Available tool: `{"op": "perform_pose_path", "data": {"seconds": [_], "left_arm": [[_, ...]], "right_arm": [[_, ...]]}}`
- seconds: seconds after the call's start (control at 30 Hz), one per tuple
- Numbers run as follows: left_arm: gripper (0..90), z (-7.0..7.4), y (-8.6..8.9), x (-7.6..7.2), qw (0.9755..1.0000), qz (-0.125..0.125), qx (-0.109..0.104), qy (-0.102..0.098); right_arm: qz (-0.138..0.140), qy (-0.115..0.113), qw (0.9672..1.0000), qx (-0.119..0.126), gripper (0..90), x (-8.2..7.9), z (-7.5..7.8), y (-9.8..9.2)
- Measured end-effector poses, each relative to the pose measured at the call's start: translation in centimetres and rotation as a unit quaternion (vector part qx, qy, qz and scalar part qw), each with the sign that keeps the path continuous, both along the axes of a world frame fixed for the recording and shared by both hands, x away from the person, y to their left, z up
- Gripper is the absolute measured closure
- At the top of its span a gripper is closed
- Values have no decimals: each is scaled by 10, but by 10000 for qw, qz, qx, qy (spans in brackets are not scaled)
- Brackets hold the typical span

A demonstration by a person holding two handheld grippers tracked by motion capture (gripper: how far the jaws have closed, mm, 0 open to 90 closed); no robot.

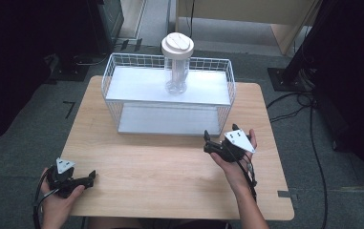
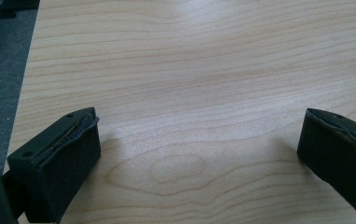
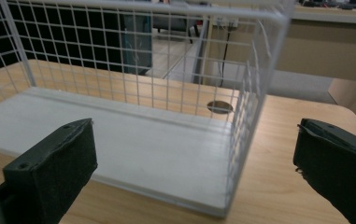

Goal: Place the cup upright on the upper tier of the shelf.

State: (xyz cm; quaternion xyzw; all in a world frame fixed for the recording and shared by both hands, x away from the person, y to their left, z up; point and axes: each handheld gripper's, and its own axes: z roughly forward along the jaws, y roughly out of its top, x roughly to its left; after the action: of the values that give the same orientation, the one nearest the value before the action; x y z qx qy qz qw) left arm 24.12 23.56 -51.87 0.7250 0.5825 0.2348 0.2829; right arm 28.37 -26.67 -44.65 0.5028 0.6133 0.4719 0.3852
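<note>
rack lower shelf partly hidden, bottle see-through

Two black claws, left claw and right claw, each topped by a grey three-cornered plate with small holes; black cables trailing; padded jaws, screw holes; bare forearms.

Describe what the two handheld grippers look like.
Both are black. The left gripper and right gripper each carry a grey three-cornered plate with small holes on top and trail a black cable. Their fingers are blocky, faced with dark padding. Forearms are bare, no sleeves.
</note>
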Motion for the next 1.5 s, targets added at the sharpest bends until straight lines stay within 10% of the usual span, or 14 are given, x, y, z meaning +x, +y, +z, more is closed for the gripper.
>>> {"op": "perform_pose_path", "data": {"seconds": [1.5], "left_arm": [[0, 0, -1, 0, 10000, 17, -5, -4]], "right_arm": [[-902, 882, 9919, -128, 0, -71, -70, -104]]}}
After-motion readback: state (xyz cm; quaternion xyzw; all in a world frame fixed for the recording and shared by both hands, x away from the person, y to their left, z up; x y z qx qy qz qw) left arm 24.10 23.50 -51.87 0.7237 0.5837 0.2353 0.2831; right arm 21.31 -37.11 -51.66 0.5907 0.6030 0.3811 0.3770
